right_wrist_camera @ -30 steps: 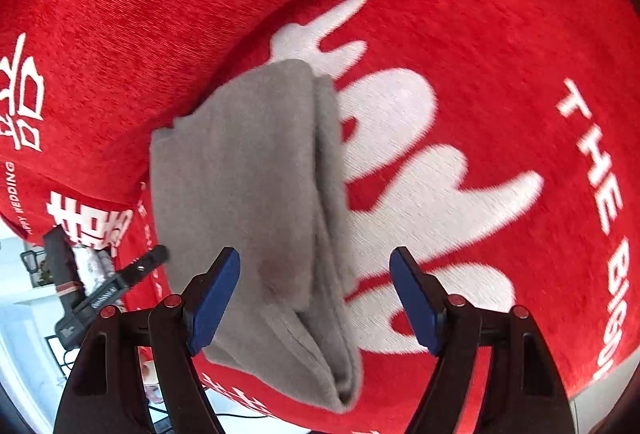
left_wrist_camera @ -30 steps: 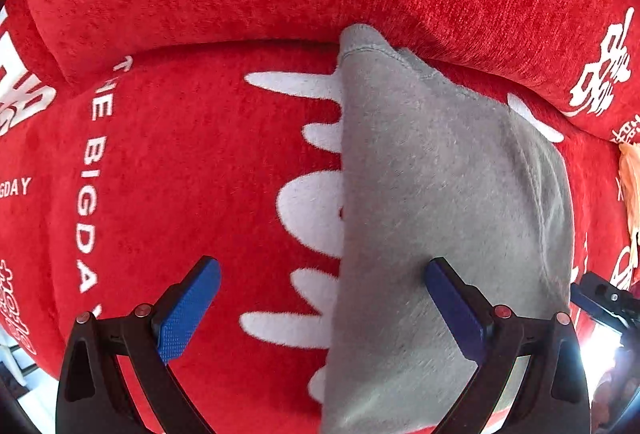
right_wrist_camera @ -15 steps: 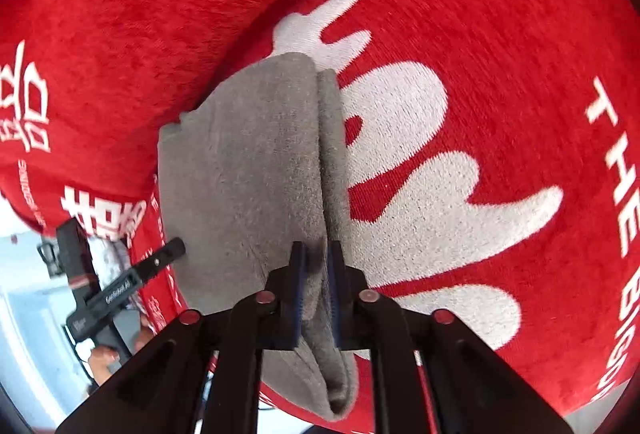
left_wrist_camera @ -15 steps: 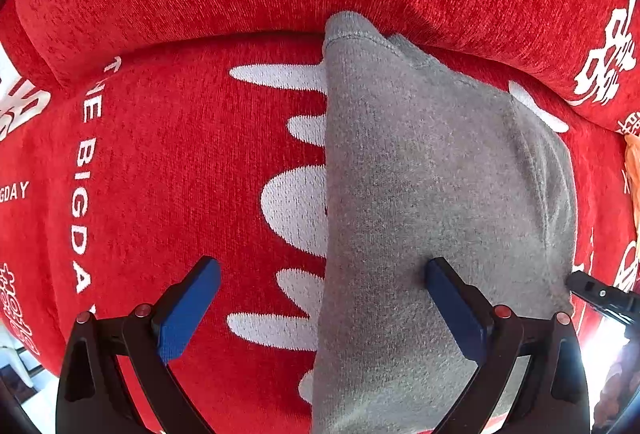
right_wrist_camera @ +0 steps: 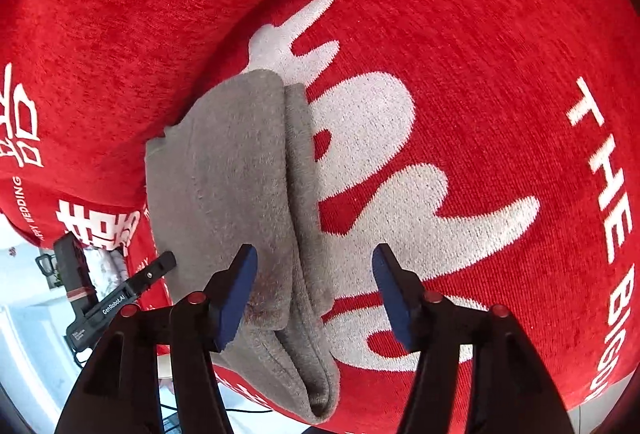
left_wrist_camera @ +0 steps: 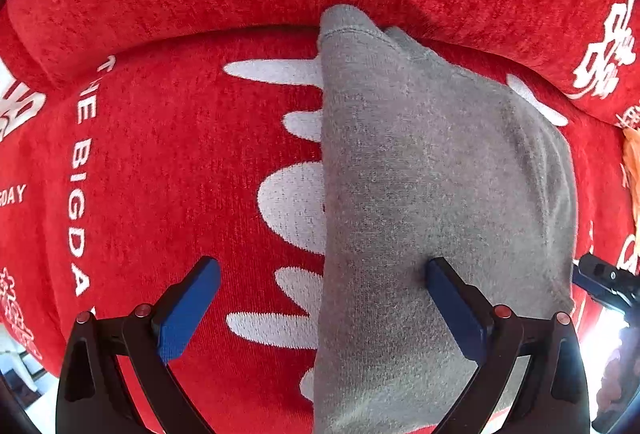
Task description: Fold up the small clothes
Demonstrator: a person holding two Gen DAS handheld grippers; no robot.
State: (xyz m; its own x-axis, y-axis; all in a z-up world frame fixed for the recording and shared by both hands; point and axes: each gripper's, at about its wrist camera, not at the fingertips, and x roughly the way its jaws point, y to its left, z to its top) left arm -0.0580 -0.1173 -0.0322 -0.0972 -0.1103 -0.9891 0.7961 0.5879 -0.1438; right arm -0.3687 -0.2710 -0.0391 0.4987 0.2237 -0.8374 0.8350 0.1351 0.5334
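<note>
A red plush sofa cover (left_wrist_camera: 168, 162) reads "THE BIGDAY" in white beneath a folded grey fleece garment (left_wrist_camera: 432, 194). The left hand-held gripper (left_wrist_camera: 320, 298) stands wide; the right hand-held gripper (right_wrist_camera: 312, 286), its jaws opening, straddles the garment's edge unpinched.

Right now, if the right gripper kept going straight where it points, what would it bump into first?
Probably the folded grey cloth: the right gripper, its jaws opening, straddles the cloth's folded edge, with the red cushion just beneath.

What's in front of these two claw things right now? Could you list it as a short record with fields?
surface: red cushion with white lettering
garment: grey cloth, folded lengthwise, lying on the cushion
left gripper: open above the cloth's edge, holding nothing
right gripper: jaws opening, the cloth's fold between them, pads off it
fold state: layered edges showing at the near end
</note>
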